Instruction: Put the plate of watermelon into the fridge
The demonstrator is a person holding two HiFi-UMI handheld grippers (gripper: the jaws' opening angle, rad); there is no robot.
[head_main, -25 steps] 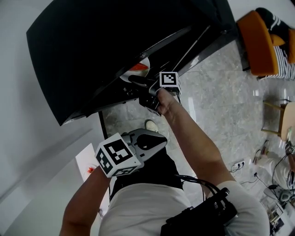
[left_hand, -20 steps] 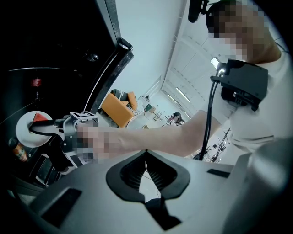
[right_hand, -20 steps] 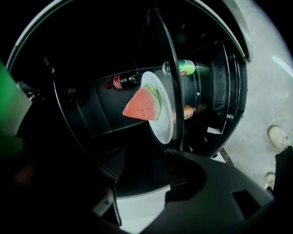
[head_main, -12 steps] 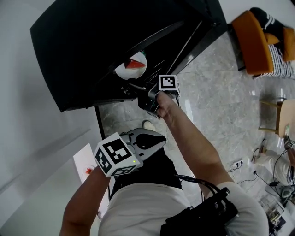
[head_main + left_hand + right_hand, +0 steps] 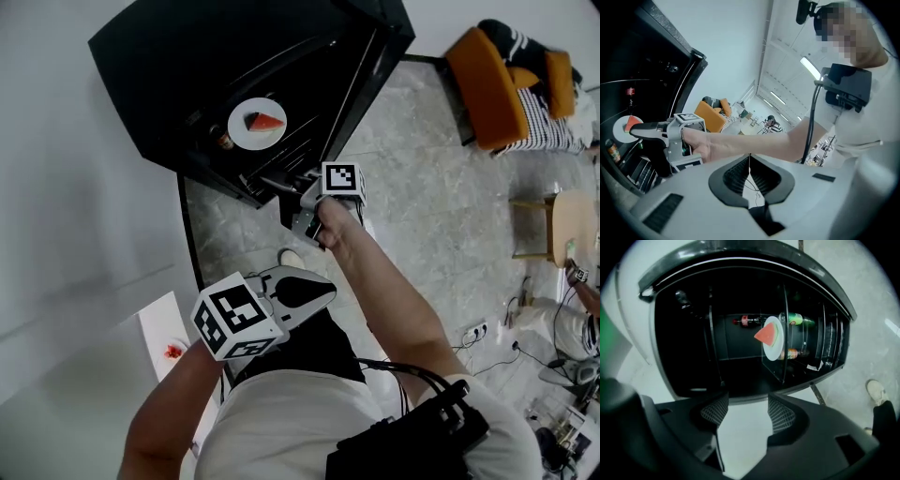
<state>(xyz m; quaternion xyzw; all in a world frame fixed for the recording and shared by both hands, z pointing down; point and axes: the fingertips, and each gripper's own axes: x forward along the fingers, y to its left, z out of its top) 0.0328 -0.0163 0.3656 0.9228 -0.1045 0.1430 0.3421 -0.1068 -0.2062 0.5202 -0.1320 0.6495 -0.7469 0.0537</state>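
1. Fridge [image 5: 216,75]: black, door open, interior dark. In the right gripper view it fills the frame [image 5: 693,333], with shelves visible inside.
2. Floor [image 5: 431,206]: grey stone tiles in front of the fridge.
3. Orange chair [image 5: 497,84]: well apart from the fridge, at the far right of the head view.
4. Left gripper [image 5: 314,286]: held low, close to the person's body and well back from the fridge. Its own view shows the jaws pressed together [image 5: 750,173] with nothing clamped between them.
5. Right gripper [image 5: 277,183]: just outside the fridge front, pointing in. The jaws stand apart [image 5: 743,411] with only bare gap between the pads, so it is holding nothing and is not touching the plate.
6. Plate [image 5: 246,131]: white, sitting on a shelf inside the fridge, clear of both grippers. It is also seen at [image 5: 774,345] and [image 5: 621,129].
7. Watermelon slice [image 5: 265,121]: a red wedge lying on the plate [image 5: 766,335].
8. Dark bottle [image 5: 749,320] and green bottle [image 5: 799,319]: both lie on fridge shelves near the plate.
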